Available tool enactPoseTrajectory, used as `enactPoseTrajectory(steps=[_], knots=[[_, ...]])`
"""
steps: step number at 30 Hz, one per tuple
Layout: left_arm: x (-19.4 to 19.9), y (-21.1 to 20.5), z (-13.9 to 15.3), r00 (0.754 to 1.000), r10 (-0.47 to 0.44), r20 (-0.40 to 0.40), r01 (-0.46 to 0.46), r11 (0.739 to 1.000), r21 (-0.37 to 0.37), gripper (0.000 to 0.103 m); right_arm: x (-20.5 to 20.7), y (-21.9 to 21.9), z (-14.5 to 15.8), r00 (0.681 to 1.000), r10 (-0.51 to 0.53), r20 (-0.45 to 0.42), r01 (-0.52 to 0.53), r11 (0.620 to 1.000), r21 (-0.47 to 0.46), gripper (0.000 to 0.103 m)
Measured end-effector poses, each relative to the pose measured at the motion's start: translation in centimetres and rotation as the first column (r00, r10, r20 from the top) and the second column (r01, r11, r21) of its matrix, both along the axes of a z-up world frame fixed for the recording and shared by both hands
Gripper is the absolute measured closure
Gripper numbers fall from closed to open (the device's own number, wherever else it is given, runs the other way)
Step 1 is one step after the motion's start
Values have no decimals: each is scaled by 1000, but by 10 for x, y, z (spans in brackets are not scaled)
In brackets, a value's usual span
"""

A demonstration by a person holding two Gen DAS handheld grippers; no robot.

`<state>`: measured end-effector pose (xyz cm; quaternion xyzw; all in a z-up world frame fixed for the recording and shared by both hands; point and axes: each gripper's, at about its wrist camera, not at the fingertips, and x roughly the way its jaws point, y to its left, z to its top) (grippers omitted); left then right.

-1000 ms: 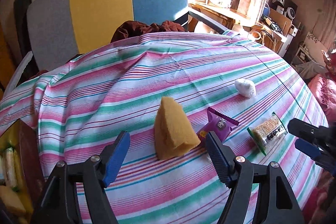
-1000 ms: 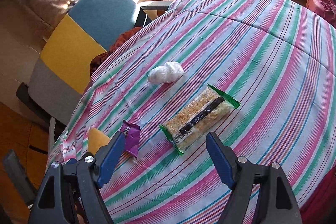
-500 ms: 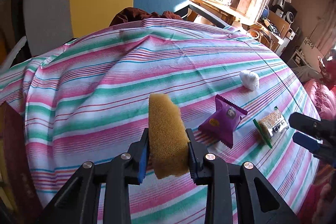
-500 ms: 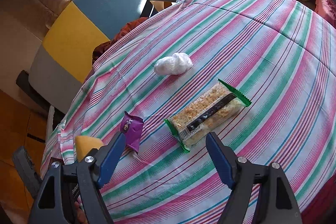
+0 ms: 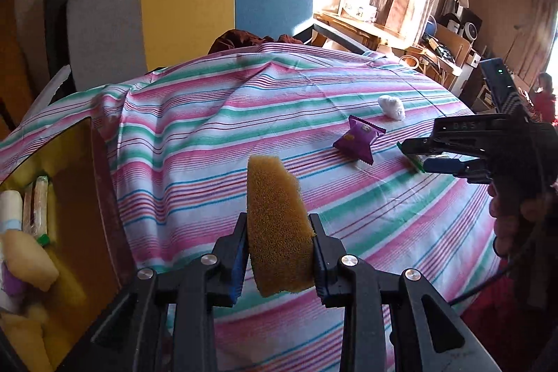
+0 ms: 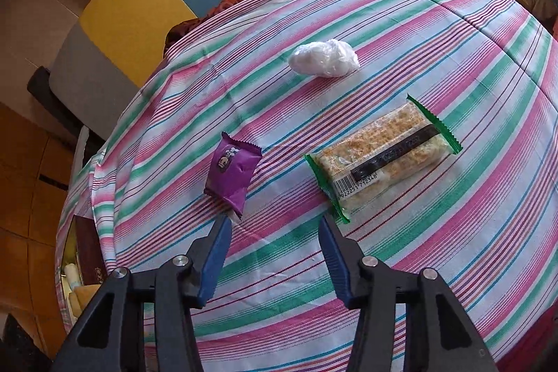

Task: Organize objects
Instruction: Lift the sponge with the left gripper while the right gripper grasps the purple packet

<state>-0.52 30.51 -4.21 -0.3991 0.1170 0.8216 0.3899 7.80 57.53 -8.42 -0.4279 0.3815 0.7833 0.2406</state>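
My left gripper (image 5: 278, 232) is shut on a yellow sponge (image 5: 275, 225) and holds it above the striped tablecloth (image 5: 209, 135). My right gripper (image 6: 273, 229) is open and empty, low over the cloth, just short of a purple snack packet (image 6: 232, 173) and a green-edged cereal bar (image 6: 380, 159). A white crumpled wad (image 6: 324, 58) lies beyond them. The right gripper (image 5: 432, 156) also shows at the right of the left wrist view, next to the purple packet (image 5: 359, 140) and the white wad (image 5: 392, 107).
A yellow-lined box (image 5: 69, 215) at the table's left edge holds several items, among them a cereal bar (image 5: 36, 204). A grey, yellow and blue chair (image 5: 188, 2) stands behind the table. Cluttered desks (image 5: 401, 37) sit at the back right.
My left gripper closed on the sponge and lifted it off the cloth, moving left toward the box. My right gripper moved forward and lower toward the purple packet and cereal bar.
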Motion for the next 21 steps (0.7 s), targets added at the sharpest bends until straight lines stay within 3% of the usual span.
enactPoseTrajectory(steps=[3,8,13,16,21], knots=[[9,-18,7,1000,3,4,-3,1000,25,71,-2,-2,-2,1000,12,5,-12,1000,-4,57],[18,-48,16,1000,24,-14,-23,999,41,71,-16,-11,-12,997,81,-20,-83,988,-127,57],[16,-75,25,997,76,-22,-74,995,70,71,-33,-15,-5,998,64,3,-63,990,-124,55],[16,-87,31,995,98,-33,-95,992,79,71,-44,-11,-8,999,24,36,-21,996,-89,48],[19,-104,35,989,132,-58,-128,989,74,71,-66,-3,-18,998,-15,56,16,1000,-26,47]])
